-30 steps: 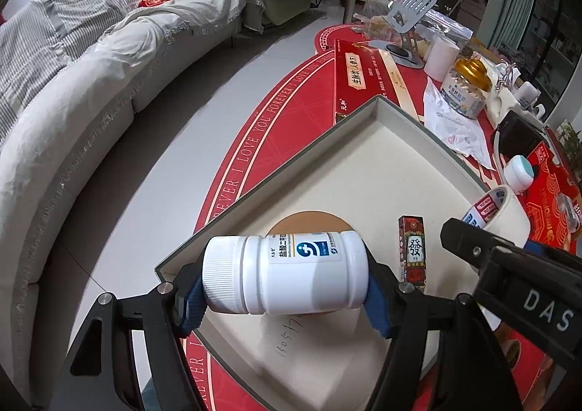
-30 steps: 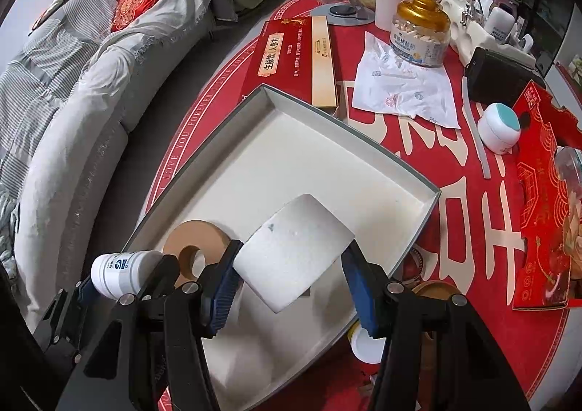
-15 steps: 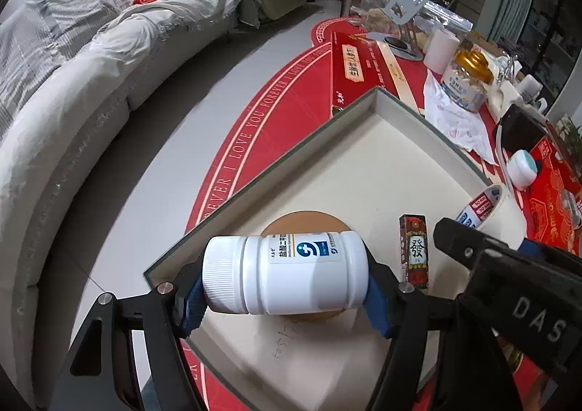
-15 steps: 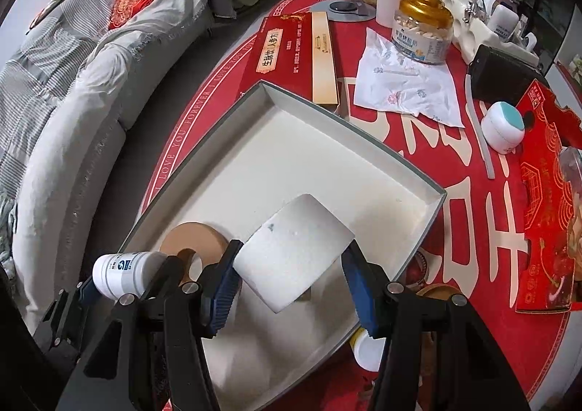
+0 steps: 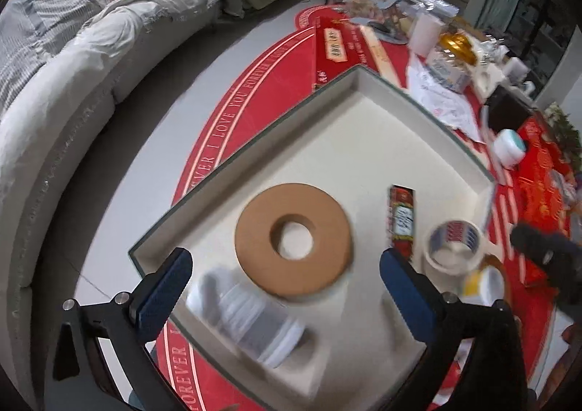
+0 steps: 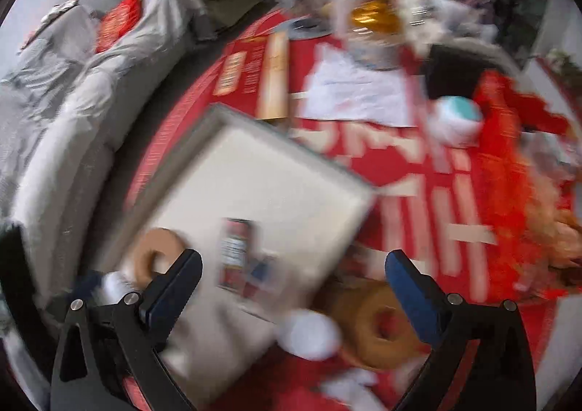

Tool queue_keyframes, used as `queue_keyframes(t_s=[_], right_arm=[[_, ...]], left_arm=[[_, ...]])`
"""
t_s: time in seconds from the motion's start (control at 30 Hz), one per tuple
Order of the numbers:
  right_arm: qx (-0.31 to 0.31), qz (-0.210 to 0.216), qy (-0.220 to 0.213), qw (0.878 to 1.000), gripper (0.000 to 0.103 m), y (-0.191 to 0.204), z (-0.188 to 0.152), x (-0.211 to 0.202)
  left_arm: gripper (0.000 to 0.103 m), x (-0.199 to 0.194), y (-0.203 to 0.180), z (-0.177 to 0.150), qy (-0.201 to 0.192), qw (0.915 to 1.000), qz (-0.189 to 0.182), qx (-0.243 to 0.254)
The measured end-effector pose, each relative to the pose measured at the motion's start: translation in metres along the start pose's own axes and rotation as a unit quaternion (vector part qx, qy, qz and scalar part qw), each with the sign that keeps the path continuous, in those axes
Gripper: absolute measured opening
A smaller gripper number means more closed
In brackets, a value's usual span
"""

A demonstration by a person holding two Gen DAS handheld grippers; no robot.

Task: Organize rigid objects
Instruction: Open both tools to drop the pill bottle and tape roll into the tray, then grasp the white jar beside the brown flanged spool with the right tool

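Observation:
Both grippers' jaws are opening. My left gripper (image 5: 283, 287) stands wide over the shallow beige tray (image 5: 327, 90); the white pill bottle (image 5: 251, 316) is a blur beneath it near the tray's near corner, free of the pads. In the tray lie a brown cardboard ring (image 5: 294, 243), a small red box (image 5: 402, 225) and a tape roll (image 5: 454, 247). My right gripper (image 6: 293, 283) hangs wide over the tray's (image 6: 254, 174) right edge with nothing between its pads. Its view is heavily blurred; the ring (image 6: 156, 258) and red box (image 6: 234, 251) show there.
On the red tablecloth (image 6: 418, 192) right of the tray lie a second brown ring (image 6: 378, 323) and a white cap (image 6: 309, 334). Farther back stand a gold-lidded jar (image 5: 454, 47), a white and teal jar (image 5: 509, 149), crumpled paper and a long red box (image 5: 334, 47). A grey sofa (image 5: 72, 83) curves at left.
Both grippers have opened. The white bottle has dropped from the left one into the tray. The right one has let go of the tape roll and swung to the right.

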State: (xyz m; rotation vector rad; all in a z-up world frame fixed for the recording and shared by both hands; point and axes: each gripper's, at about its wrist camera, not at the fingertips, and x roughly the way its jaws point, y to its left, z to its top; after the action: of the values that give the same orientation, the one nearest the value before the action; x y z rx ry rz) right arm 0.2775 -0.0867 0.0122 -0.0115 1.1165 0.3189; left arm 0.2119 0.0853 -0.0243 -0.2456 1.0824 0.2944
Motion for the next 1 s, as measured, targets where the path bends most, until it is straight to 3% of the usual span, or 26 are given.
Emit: queue_keyframes(t_s=[0.1,0.27,0.37,0.5,0.57,0.73,0.93,1.0], right_arm=[[0.015,-0.064,0.023,0.998,0.101,-0.036,-0.029,-0.001],[0.071,-0.085,0.078,0.991,0.101,-0.081,-0.058,0.018],[0.091,-0.094,0.08,0.988,0.101,-0.09,-0.059,0.026],[0.079,-0.098,0.072,0.989,0.101,-0.085,-0.048,0.039],[0.057,-0.119,0.09,0.987,0.101,-0.08,-0.044,0.052],[0.028,-0.093,0.125,0.987,0.101,-0.071,-0.058,0.057],[-0.04,-0.037,0.172,0.984,0.101,-0.054,-0.108,0.042],[-0.049,-0.043,0.144,0.987,0.101,-0.052,-0.113,0.028]], left_arm=[[0.103,-0.008,0.001,-0.012,0.001,1.0,-0.008,0.005],[0.103,-0.018,0.003,-0.036,0.013,0.9998,-0.008,0.01],[0.103,-0.019,0.002,-0.048,0.023,0.9996,-0.002,0.014],[0.103,-0.016,0.0,-0.06,0.041,0.999,-0.004,0.02],[0.103,-0.016,-0.002,-0.064,0.045,0.9987,-0.005,0.023],[0.103,-0.018,-0.006,-0.07,0.046,0.9983,-0.008,0.035],[0.103,-0.019,-0.007,-0.083,0.053,0.9975,-0.006,0.047],[0.103,-0.018,-0.005,-0.087,0.057,0.9974,-0.005,0.043]])
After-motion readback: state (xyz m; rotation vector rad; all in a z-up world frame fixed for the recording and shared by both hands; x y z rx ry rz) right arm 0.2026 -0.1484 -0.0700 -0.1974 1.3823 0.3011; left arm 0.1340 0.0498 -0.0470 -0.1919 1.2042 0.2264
